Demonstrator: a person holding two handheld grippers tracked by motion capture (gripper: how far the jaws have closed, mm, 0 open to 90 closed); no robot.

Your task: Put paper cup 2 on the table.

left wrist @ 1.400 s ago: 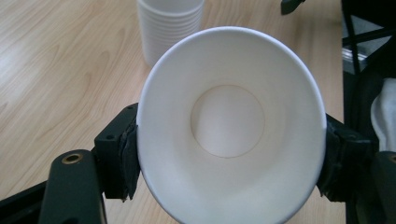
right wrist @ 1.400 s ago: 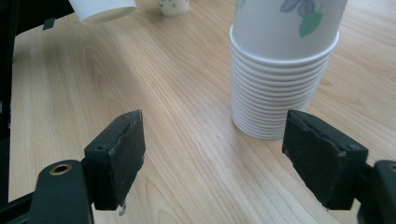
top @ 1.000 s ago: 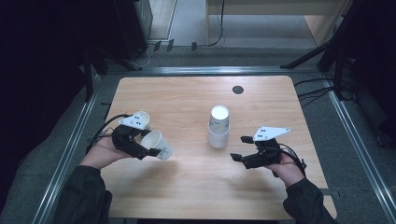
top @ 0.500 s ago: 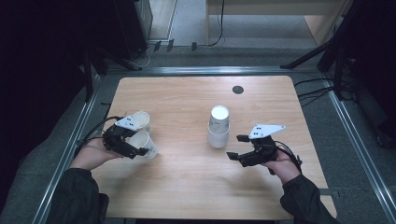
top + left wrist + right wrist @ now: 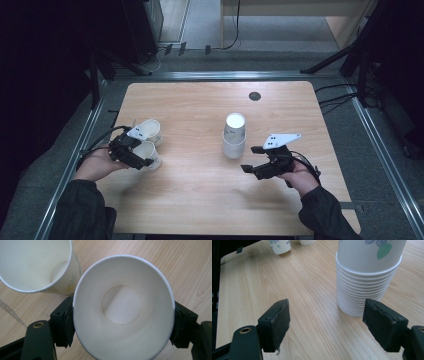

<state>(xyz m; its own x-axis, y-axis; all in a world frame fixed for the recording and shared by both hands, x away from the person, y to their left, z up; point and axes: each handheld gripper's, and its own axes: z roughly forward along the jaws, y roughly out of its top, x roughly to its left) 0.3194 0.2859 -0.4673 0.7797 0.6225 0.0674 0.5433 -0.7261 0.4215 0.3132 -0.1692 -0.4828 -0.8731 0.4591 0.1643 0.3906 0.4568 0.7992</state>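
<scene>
My left gripper is shut on a white paper cup, its pads pressing the rim from both sides while the cup's mouth faces the camera. I cannot tell if the held cup touches the table. A second paper cup with a leaf print stands upright close beside it. My right gripper is open, low over the table, with nothing between its pads. Just beyond it stands an upside-down stack of paper cups.
The wooden table has a small dark round hole near its far edge. A metal frame runs round the table. Cables and dark stands lie on the floor behind.
My left gripper has carried its cup to the left and lower, bringing it beside the standing cup. The right gripper has stayed where it was.
</scene>
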